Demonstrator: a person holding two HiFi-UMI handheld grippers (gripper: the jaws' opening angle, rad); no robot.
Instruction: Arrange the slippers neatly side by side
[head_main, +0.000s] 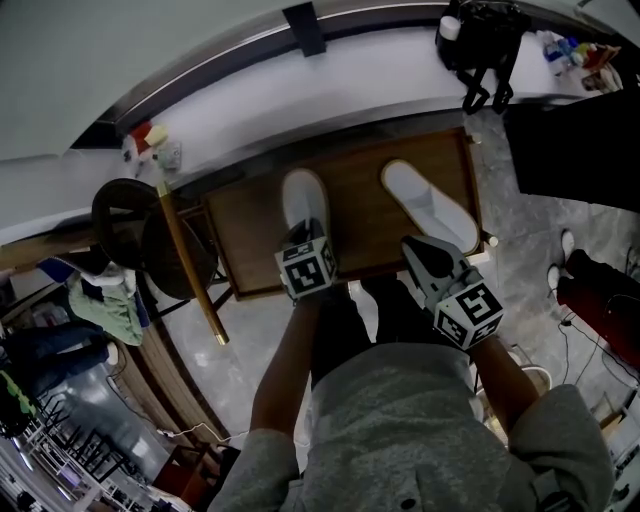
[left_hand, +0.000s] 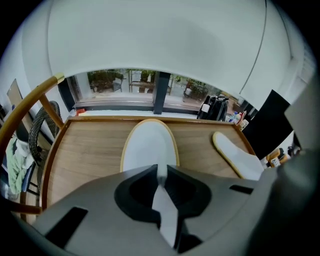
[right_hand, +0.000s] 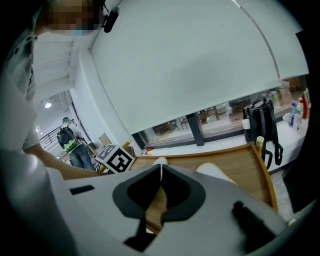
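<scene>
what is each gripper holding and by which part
The left gripper is clamped on the near end of the left white slipper, with a strip of it between the jaws. The right gripper is shut on nothing.

Seems an informal indoor workroom beside a long window (left_hand: 120, 82) with greenery outside. Shows a pale window ledge (head_main: 250, 95) carrying a black bag (head_main: 480, 40) and bottles (head_main: 575, 50), a low wooden counter (head_main: 250, 215) on a grey marbled floor (head_main: 250, 350), clothes (head_main: 105, 305) heaped by a round-backed chair (head_main: 140, 235), and cables (head_main: 580, 325) trailing across that floor. Opens at one side onto a bright white hall where a person with a backpack (right_hand: 67, 135) stands.
</scene>
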